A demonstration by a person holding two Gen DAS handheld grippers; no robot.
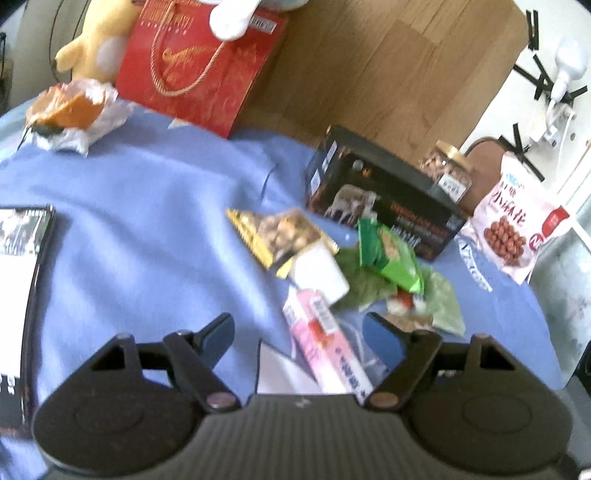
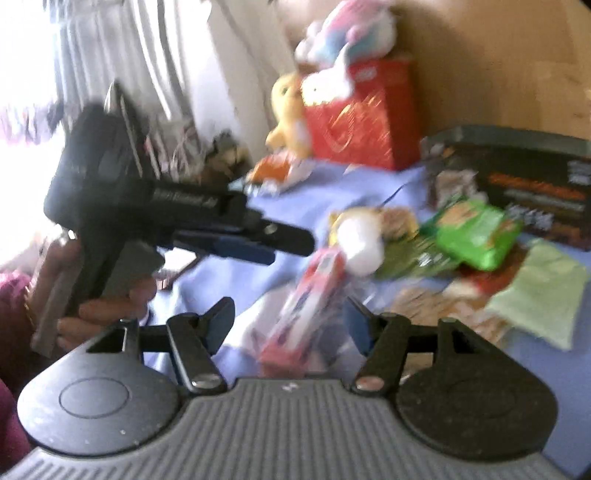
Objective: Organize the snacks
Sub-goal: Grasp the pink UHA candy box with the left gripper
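Both grippers, left gripper (image 1: 299, 325) and right gripper (image 2: 288, 314), stand wide and empty over the snack pile; the step looks like an approach; next, one must settle its jaws around the pink carton (image 1: 325, 350), a slim box lying on the blue cloth (image 1: 147, 221) beside the green packet (image 1: 391, 254).

A blue cloth (image 1: 147, 206) is being spread over the worktop. At its far edge a red gift bag (image 1: 199, 62) with a gold cord handle is being stood upright against a wooden panel (image 1: 388, 66). A yellow plush toy (image 1: 99, 40) is being leaned beside the bag, and a white, pink and blue plush toy (image 2: 347, 33) is being kept on top of it.
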